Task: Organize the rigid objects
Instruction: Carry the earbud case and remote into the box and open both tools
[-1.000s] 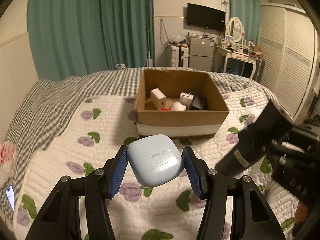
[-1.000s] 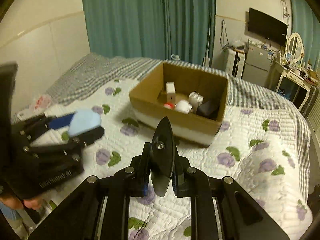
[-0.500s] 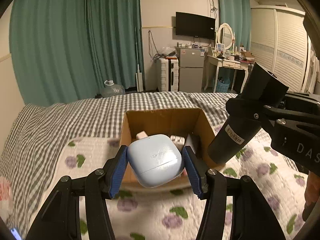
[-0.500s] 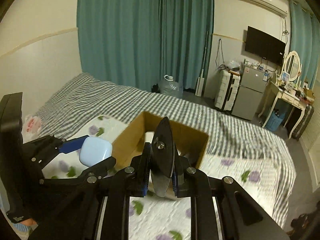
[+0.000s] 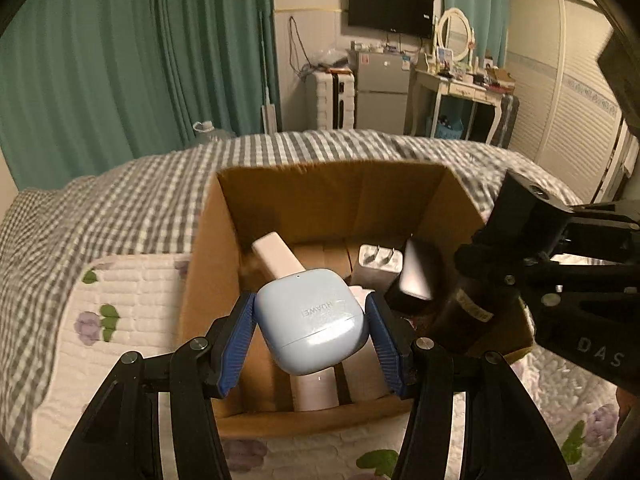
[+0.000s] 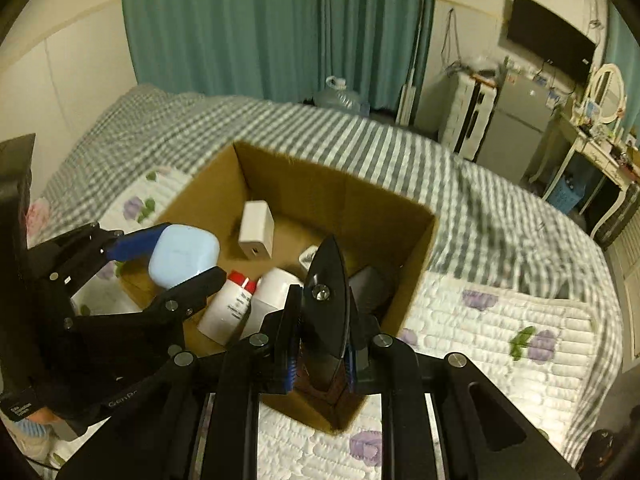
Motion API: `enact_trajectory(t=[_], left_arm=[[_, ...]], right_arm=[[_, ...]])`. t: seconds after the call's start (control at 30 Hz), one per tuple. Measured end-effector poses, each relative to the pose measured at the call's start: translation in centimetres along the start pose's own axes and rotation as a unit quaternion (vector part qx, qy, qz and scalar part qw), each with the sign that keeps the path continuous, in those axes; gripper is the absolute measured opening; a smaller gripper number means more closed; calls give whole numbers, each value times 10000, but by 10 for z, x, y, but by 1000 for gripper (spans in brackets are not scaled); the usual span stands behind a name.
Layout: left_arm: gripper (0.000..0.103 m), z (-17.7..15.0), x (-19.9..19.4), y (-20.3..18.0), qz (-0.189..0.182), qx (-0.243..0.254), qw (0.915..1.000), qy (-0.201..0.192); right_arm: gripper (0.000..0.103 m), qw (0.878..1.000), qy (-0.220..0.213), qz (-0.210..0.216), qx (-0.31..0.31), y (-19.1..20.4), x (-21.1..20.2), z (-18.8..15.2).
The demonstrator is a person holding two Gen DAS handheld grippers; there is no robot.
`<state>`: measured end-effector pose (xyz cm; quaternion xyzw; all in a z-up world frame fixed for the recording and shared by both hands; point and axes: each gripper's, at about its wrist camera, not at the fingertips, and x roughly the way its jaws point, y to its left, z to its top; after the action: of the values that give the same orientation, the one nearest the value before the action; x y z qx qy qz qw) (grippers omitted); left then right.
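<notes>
Transport step, near its end, by judgement. Left gripper (image 5: pixel 311 322) pinching a blue case (image 5: pixel 310 318) between blue pads, logo inverted, hinge end forward, long axis across the jaws. Right gripper (image 6: pixel 322 344) pressed on a black tool (image 6: pixel 325 308), long axis roughly upright, tip up. Below and beyond both jaws, box (image 5: pixel 208 256) holding charger (image 6: pixel 256 229) and bottle (image 6: pixel 230 306). Next: lowering into a free spot, then spreading the jaws.

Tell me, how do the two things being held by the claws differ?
The earbud case in the left gripper is pale blue, rounded and squat; the black tool in the right gripper is dark, long and narrow. The case is gripped across its width; the tool is pinched on its thin edge. Both are held over the cardboard box.
</notes>
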<state>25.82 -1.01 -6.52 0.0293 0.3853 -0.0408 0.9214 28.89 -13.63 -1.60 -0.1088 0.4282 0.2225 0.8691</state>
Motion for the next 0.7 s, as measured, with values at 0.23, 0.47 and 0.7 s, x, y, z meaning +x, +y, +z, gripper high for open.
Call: enact_trajectory(t=[0.23,0.47,0.7], left_arm=[[59,3,18,9,-1,34,10000,54],[60,16,20,14,13,-6,10000,-95],[61,37,6,13,55,-77,9994,-334]], right_arm=[[17,9995,247,179,-11,-5,38,12],[47,9999,-129,-78,38,-12,40,44],[47,9982,-558,-156,154,-17,21,57]])
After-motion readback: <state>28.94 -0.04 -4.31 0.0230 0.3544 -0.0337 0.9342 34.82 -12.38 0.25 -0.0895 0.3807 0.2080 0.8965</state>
